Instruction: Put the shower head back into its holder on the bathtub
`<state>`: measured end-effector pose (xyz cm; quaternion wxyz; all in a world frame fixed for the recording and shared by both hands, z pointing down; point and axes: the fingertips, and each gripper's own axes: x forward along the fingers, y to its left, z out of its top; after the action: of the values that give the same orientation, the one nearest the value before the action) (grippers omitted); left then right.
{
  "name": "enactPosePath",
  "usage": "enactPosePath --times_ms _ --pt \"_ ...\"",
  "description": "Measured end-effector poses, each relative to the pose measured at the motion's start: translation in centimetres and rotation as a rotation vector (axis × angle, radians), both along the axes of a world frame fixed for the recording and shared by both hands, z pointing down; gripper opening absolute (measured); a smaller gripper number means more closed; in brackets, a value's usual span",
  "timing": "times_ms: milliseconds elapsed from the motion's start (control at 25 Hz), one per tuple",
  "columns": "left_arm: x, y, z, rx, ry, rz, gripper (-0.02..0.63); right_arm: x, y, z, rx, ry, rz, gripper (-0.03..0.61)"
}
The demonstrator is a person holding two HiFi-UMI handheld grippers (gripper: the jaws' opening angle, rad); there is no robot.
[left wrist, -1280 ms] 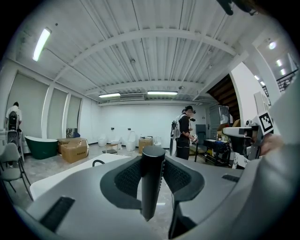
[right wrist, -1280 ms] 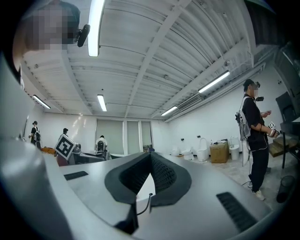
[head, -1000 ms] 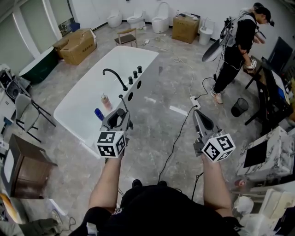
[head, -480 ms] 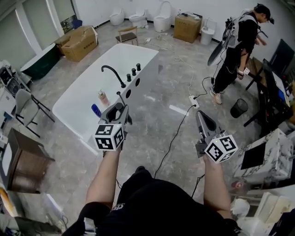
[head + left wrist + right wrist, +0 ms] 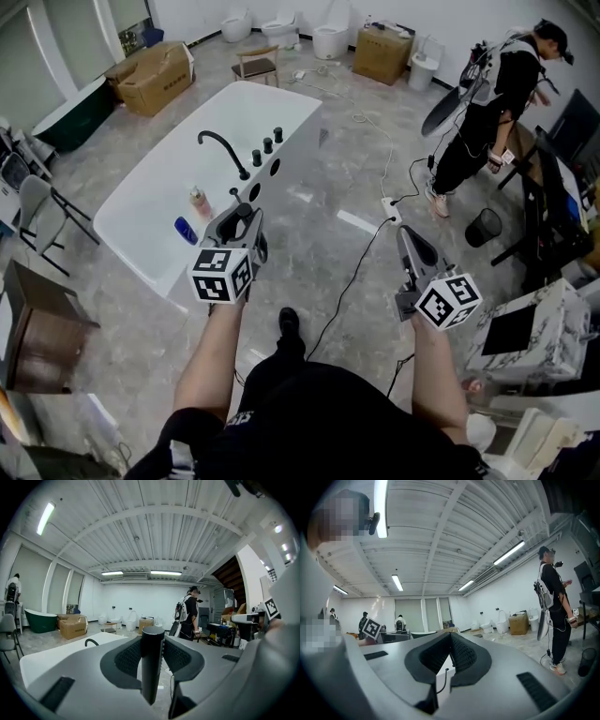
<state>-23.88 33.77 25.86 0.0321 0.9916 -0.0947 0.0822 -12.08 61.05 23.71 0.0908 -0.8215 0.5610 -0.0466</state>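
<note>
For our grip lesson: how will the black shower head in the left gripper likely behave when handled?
The shower head looks rigid and smooth, so it probably won't flex but may slip or twist between the fingers of the left gripper. Being cylindrical, it would likely roll if laid on the bathtub rim.

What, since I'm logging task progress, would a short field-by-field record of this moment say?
left tool: shut on the black handle of the shower head, held near the bathtub
right tool: shut, empty, above the floor
bathtub fittings: black faucet and three black knobs on the rim
inside tub: a bottle and a blue item
shower head in holder: not yet
bystander: a person stands at far right
</note>
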Motion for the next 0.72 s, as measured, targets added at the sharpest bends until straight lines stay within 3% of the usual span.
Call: enactPosePath --times_ms 480,720 --pt "12.9 -12.1 3.1 -0.045 -0.037 -0.008 0.146 12.8 -13.8 3.0 -0.103 -0.039 -0.052 0.014" --pt "17.3 -17.9 4.2 -0.057 -0.064 -0.007 0.146 17.6 -21.2 4.3 -0.149 -0.079 -0.055 0.014"
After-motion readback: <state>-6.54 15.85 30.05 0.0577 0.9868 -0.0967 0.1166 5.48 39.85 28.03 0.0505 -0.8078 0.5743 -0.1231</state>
